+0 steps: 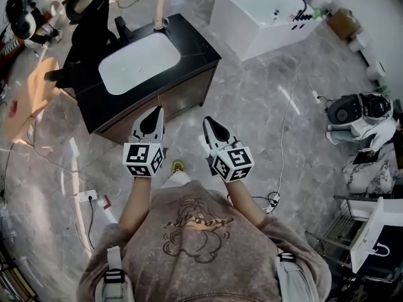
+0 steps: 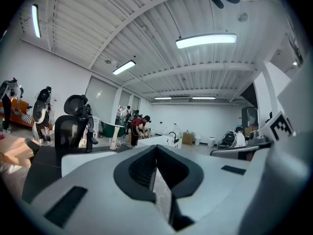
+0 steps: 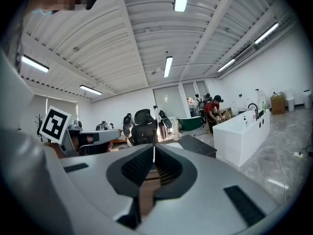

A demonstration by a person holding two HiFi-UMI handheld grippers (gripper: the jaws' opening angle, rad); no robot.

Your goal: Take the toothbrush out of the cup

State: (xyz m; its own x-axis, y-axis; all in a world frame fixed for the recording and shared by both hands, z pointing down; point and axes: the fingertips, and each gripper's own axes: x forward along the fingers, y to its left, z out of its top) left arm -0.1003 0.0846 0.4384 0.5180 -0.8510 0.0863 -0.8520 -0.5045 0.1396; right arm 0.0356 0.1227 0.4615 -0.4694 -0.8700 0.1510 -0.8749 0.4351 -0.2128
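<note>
Toothbrush [image 1: 159, 6] sits in the cup [image 1: 162, 23], well ahead of my left gripper [image 1: 157, 113] and right gripper [image 1: 209, 123], both pressed together, empty: untouched.

Two tongs: left tongs [image 1: 157, 112] and right tongs [image 1: 209, 122]. Two marker cubes [image 1: 143, 159], one on each of the tongs. One desk [image 1: 196, 48], dark-topped, far left. One basin [image 1: 138, 61], white, set in the desk. One cup [image 1: 160, 11], on the far edge of the desk. One chair [image 1: 94, 17], black, at the far left end of the desk. One bathtub [image 1: 261, 14], white, far right. One person in a red top [image 2: 138, 127], bent over near the bathtub.
</note>
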